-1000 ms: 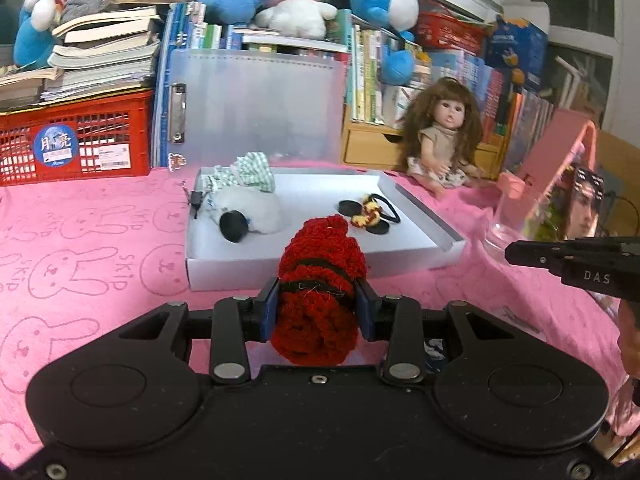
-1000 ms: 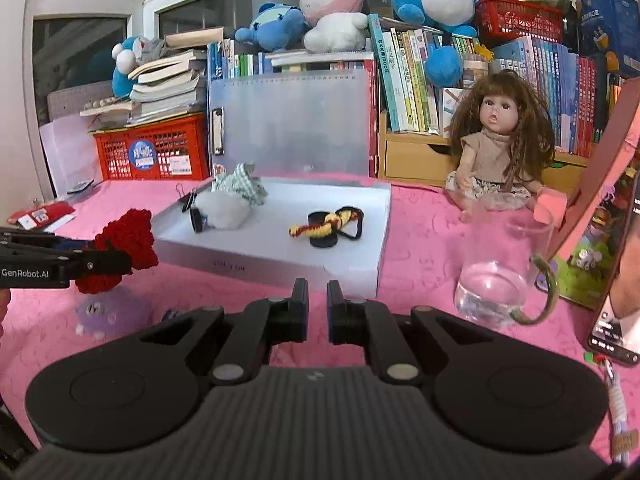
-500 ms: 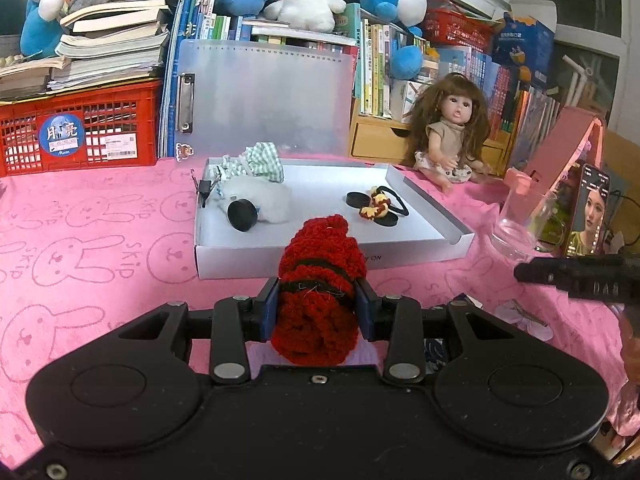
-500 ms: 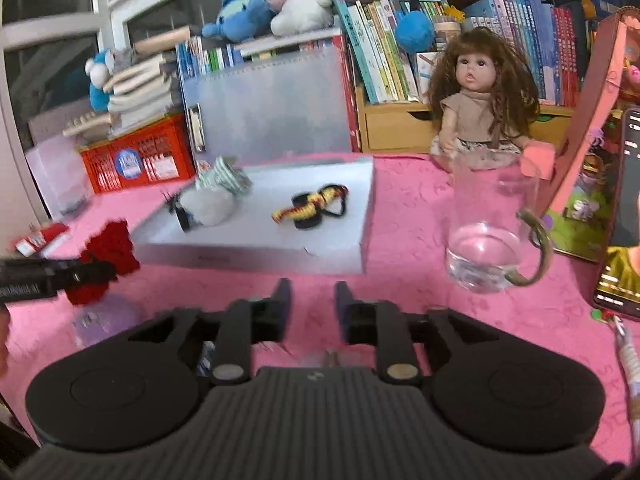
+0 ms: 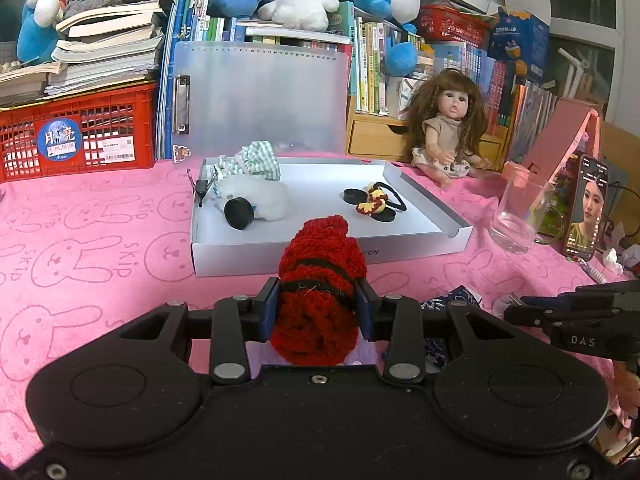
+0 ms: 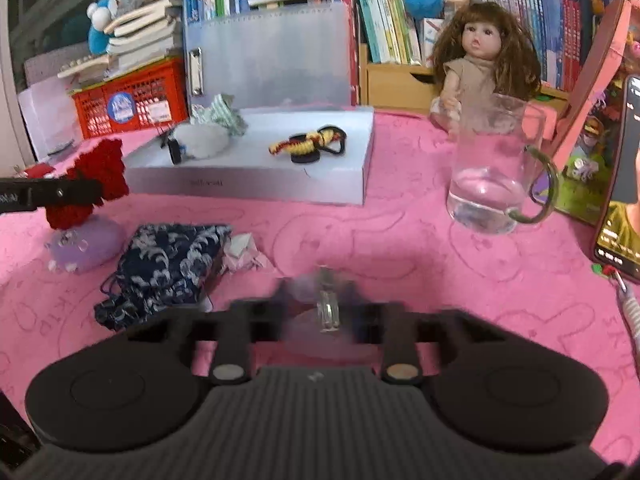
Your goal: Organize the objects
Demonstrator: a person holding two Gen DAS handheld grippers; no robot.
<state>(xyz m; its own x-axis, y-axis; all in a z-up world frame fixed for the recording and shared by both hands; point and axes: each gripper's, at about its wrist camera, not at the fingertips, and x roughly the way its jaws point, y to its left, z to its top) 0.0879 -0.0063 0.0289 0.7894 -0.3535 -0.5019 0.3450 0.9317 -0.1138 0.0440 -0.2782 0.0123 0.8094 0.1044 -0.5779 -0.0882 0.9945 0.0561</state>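
A few things already lie in the white tray (image 5: 432, 216): a fluffy white toy (image 5: 256, 200), a checked cloth (image 5: 260, 164) and some hair ties (image 5: 376, 202). The left gripper (image 5: 318, 312) has its jaws clamped on a red knitted scrunchie (image 5: 320, 280), held just short of the tray and not yet dropped in. The right gripper (image 6: 320, 316) is low over the pink counter (image 6: 400, 248), its jaws closing round a small clear clip (image 6: 328, 312), though blur hides whether they press it; a blue patterned pouch (image 6: 168, 264) and a purple toy (image 6: 86, 240) are still left out.

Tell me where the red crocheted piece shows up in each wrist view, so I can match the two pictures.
Left wrist view: the red crocheted piece is bottom centre, clamped between the left tongs.
Right wrist view: the same piece is at the left edge, held above a purple item.
Shared landmark: the white tray, just beyond it in both.
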